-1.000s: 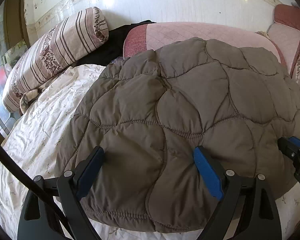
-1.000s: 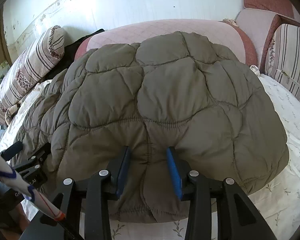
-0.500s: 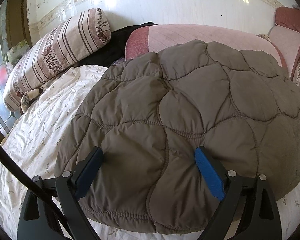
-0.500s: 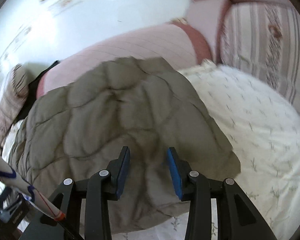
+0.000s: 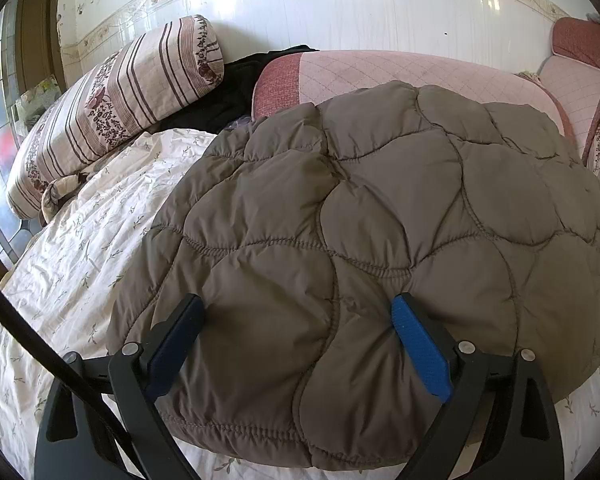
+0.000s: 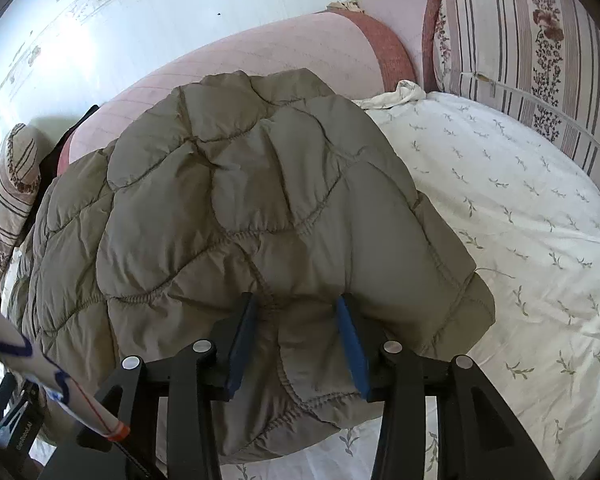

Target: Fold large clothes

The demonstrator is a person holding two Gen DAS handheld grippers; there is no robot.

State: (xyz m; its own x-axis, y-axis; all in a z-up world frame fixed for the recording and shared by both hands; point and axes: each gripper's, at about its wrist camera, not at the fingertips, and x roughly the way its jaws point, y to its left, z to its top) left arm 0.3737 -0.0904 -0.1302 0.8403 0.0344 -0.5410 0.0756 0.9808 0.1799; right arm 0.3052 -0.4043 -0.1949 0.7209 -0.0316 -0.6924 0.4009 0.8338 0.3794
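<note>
A grey-brown quilted puffer jacket [image 5: 380, 200] lies spread on a bed. My left gripper [image 5: 296, 304] is open wide over the jacket's near left hem, with a broad stretch of fabric between its blue pads. My right gripper [image 6: 296, 300] sits at the jacket's [image 6: 220, 200] near right corner. Its jaws are opening, and a puffed bulge of the hem sits between them. The pads stand narrow but do not clearly pinch the fabric.
The bed has a white flowered sheet [image 5: 80, 260], bare on the right [image 6: 520, 220]. Striped pillows lie at the left [image 5: 112, 100] and the right [image 6: 540, 40]. A pink cushion [image 5: 400, 68] and a black garment [image 5: 220, 96] lie behind, against a white tiled wall.
The right gripper has shifted toward the jacket's right side and rolled, so its view now shows the bare sheet. It has nearly left the left wrist view. The left gripper stayed put.
</note>
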